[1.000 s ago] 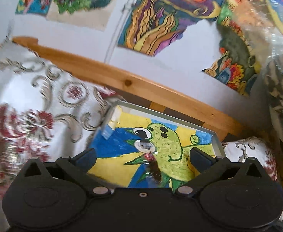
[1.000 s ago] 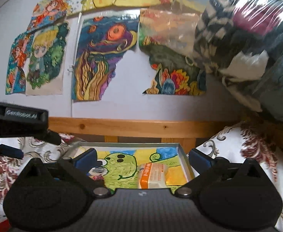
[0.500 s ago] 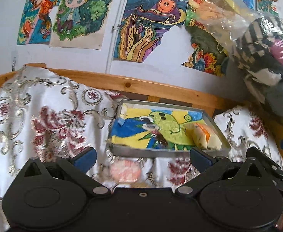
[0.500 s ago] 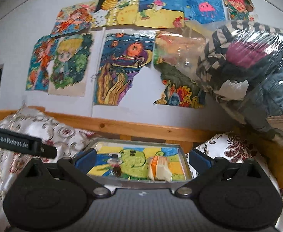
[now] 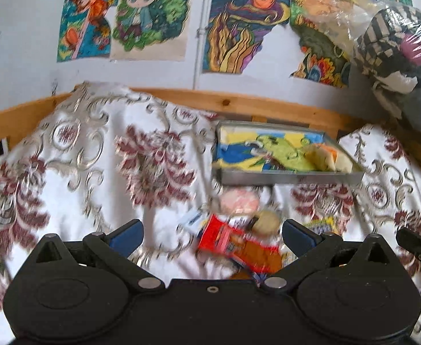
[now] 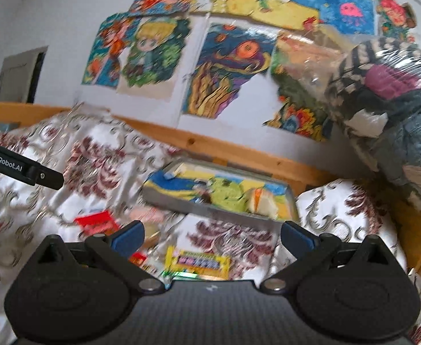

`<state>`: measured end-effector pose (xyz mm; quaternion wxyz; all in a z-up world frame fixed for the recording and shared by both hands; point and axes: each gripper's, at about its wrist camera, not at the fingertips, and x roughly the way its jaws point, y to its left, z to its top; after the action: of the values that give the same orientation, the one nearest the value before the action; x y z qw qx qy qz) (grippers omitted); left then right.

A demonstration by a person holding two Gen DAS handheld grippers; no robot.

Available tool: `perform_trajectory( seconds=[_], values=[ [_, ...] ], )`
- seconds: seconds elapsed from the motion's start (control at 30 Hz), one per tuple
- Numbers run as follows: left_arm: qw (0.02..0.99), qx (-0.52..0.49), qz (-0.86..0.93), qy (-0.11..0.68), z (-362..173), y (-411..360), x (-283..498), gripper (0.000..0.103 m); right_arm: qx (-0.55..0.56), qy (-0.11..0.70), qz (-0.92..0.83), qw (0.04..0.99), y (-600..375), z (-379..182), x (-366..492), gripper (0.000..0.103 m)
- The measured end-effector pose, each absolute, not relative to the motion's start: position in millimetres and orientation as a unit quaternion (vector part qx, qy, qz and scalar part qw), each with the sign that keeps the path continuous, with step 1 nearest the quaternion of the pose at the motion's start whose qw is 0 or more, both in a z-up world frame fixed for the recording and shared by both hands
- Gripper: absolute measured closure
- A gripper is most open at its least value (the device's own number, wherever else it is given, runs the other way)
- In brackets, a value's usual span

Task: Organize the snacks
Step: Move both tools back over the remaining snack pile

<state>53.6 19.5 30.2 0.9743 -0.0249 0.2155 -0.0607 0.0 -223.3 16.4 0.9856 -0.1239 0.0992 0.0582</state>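
Note:
A shallow metal tray [image 5: 291, 176] [image 6: 181, 199] lined with a green cartoon drawing rests on the floral bedspread, with an orange-and-cream snack packet [image 5: 326, 158] [image 6: 260, 199] inside at its right end. Loose snacks lie in front of the tray: a red packet [image 5: 233, 244] [image 6: 95, 222], a pink round one [image 5: 239, 201], a tan round one [image 5: 266, 221] and a yellow bar [image 6: 197, 263]. My left gripper [image 5: 212, 234] is open above the red packet, holding nothing. My right gripper [image 6: 212, 234] is open over the yellow bar, also holding nothing.
A floral white-and-maroon bedspread [image 5: 95, 158] covers the bed, backed by a wooden rail [image 5: 239, 102]. Drawings hang on the wall [image 6: 225, 69]. A plastic bag of clothes [image 6: 382, 95] is piled at the right. The left gripper's body [image 6: 18, 168] shows at the right view's left edge.
Both grippers have pulled back and away from the tray, so the loose snacks in front of it have come into view. Both stayed open.

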Motion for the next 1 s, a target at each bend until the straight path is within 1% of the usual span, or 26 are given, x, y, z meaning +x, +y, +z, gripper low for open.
perform_trajectory(
  seconds=[0.1, 0.17, 0.27, 0.37, 0.5, 0.67, 0.77, 0.87, 1.0],
  values=[
    [0.966, -0.019, -0.068, 0.251, 16.1, 19.8, 54.0, 0.001, -0.138, 0.128, 0.067, 0.980, -218.0, 9.2, 4.6, 0.000],
    [0.957, 0.007, -0.071, 0.280, 8.0, 13.1, 58.6, 0.001, -0.147, 0.150, 0.068, 0.975, -215.0, 3.7, 9.0, 0.000],
    [0.948, 0.039, -0.081, 0.304, -0.5, 3.5, 63.8, 0.001, -0.157, 0.176, 0.065, 0.969, -212.1, -4.7, 15.8, 0.000],
    [0.939, 0.045, -0.094, 0.328, -6.6, -0.4, 71.3, 0.001, -0.165, 0.197, 0.079, 0.963, -210.7, -10.8, 21.0, 0.000],
    [0.922, 0.037, -0.115, 0.367, -17.3, -1.7, 85.1, 0.001, -0.188, 0.224, 0.112, 0.950, -211.2, -18.6, 32.5, 0.000],
    [0.900, 0.014, -0.132, 0.416, -35.0, -3.8, 105.3, 0.001, -0.150, 0.276, 0.149, 0.938, -221.3, -27.5, 57.2, 0.000],
    [0.891, -0.014, -0.142, 0.431, -43.3, -2.8, 115.1, 0.001, -0.158, 0.296, 0.175, 0.926, -222.2, -35.5, 70.3, 0.000],
    [0.880, -0.050, -0.149, 0.449, -51.5, -1.3, 127.5, 0.001, -0.190, 0.315, 0.190, 0.910, -218.7, -48.7, 83.7, 0.000],
    [0.875, -0.058, -0.154, 0.456, -56.0, -7.8, 140.3, 0.001, -0.183, 0.333, 0.202, 0.903, -217.0, -58.3, 95.2, 0.000]
  ],
)
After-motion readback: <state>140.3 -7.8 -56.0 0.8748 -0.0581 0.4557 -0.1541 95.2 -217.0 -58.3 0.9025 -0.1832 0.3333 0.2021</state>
